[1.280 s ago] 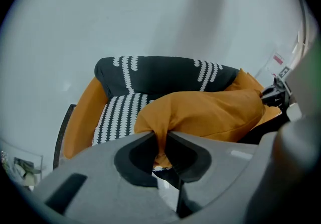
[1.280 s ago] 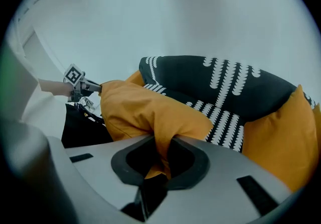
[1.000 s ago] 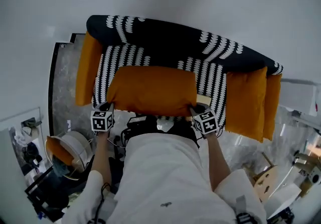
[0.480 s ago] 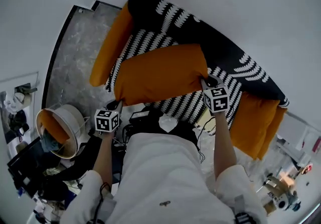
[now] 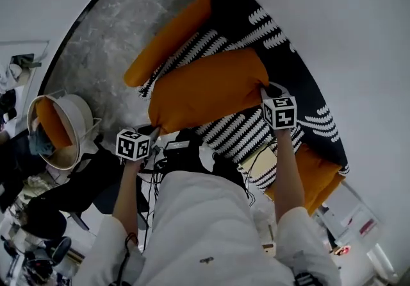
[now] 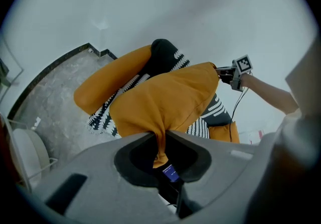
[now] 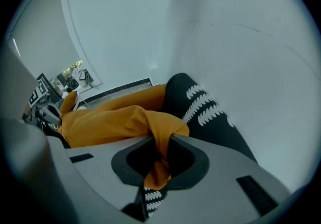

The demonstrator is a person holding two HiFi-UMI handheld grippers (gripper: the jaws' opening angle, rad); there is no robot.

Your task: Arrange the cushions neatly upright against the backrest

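Observation:
An orange cushion [image 5: 205, 89] hangs over the seat [image 5: 237, 134] of a black-and-white patterned sofa, held by two corners. My left gripper [image 5: 151, 131] is shut on its near left corner, and in the left gripper view the fabric [image 6: 165, 100] is pinched between the jaws of this gripper [image 6: 161, 140]. My right gripper [image 5: 264, 91] is shut on the far right corner, with orange cloth [image 7: 115, 122] bunched in the right gripper [image 7: 161, 155]. The dark backrest [image 5: 282, 54] rises behind the cushion. A second orange cushion [image 5: 317, 176] lies at the sofa's right end.
An orange bolster [image 5: 170, 38] forms the sofa's left arm. A white round basket [image 5: 57, 131] with orange cloth inside stands on the grey marble floor [image 5: 96, 54] at the left. Dark clutter and cables lie by the person's legs. A white wall runs behind the sofa.
The cushion has swung round and travelled toward the sofa's left end, its right corner now nearer the backrest. Both grippers keep hold of their corners.

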